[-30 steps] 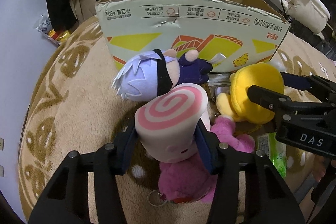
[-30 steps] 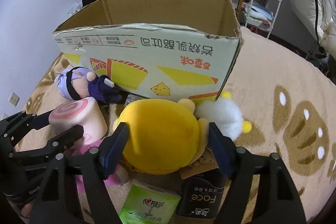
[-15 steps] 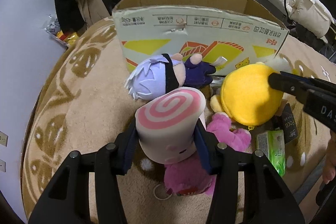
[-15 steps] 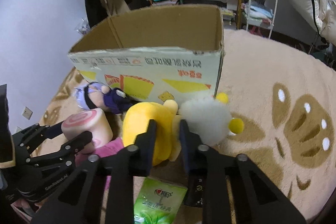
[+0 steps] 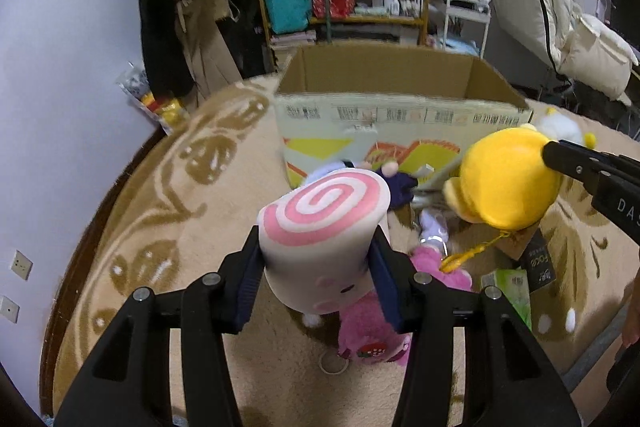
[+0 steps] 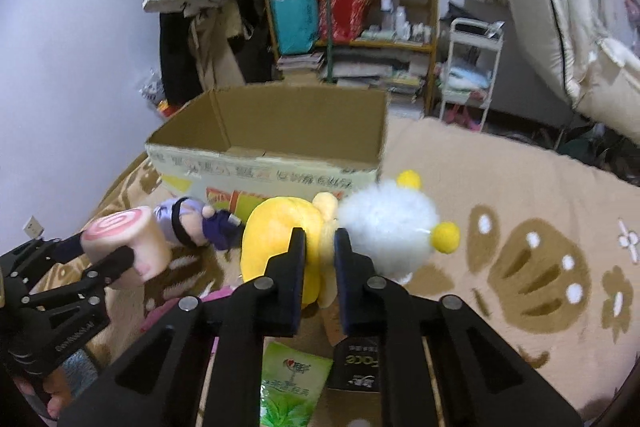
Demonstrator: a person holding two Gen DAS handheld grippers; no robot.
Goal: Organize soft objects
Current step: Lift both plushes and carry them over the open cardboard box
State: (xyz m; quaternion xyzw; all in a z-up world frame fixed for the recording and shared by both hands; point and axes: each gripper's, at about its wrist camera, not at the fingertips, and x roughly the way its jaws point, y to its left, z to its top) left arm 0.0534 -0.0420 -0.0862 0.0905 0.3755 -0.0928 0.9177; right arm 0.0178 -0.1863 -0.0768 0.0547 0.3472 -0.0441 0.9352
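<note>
Left gripper clamped on swirl-roll plush; right gripper pinching yellow plush narrowly; both raised off rug, likely bound for open cardboard box.

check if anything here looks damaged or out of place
The cardboard box has a small tear in its front top edge. A green tissue pack and a black packet lie among the plush toys, hardly soft objects.

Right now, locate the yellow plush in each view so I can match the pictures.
Left wrist: yellow plush at right, below the box's right corner.
Right wrist: yellow plush at centre, pinched between the near jaws.
Shared landmark: the cardboard box behind it.
</note>
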